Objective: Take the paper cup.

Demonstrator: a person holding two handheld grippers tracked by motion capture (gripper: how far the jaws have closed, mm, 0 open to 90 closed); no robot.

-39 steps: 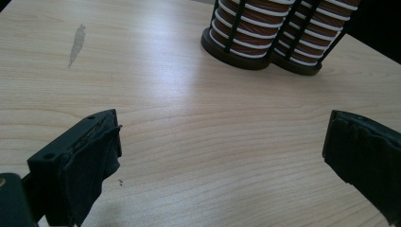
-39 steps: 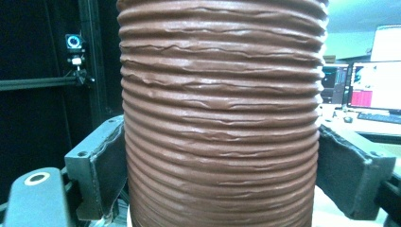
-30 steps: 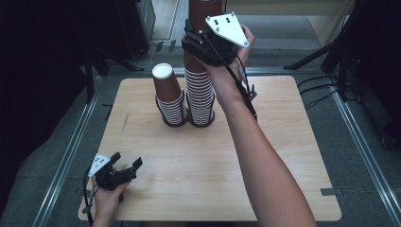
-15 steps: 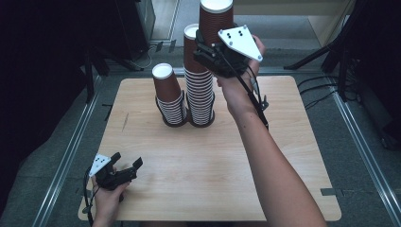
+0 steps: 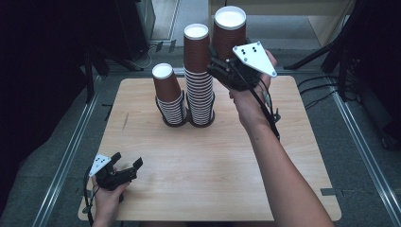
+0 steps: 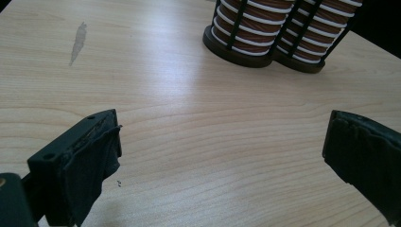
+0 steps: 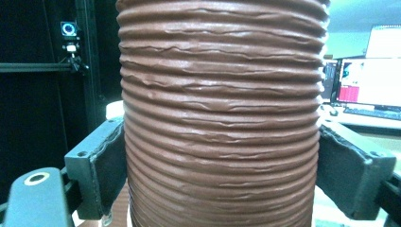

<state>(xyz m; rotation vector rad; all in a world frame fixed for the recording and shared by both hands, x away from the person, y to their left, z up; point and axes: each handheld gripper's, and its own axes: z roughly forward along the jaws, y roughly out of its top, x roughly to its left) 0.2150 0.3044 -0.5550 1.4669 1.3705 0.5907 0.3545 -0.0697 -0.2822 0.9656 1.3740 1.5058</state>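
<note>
Lifted clear of the tall stack (image 5: 199,75) — brown cup (image 5: 229,32) clamped by right gripper (image 5: 226,72); left gripper (image 5: 124,169) gapes over wooden table (image 5: 213,156).

Brown ribbed cup (image 7: 220,113), brown-and-white striped cup stacks (image 5: 198,75), seemingly black holders (image 6: 236,47), pale wood-grain table (image 5: 208,165)

Cup (image 7: 222,123): brown ribbed paper, matt. Table (image 6: 198,132): pale wood grain, smooth, slight sheen. Jaw pads: black, rough, matt, rubbery. Plate (image 5: 255,57): grey, smooth.

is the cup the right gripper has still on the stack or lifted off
Lifted off: the right gripper holds the brown cup in the air, beside the tall stack.
</note>
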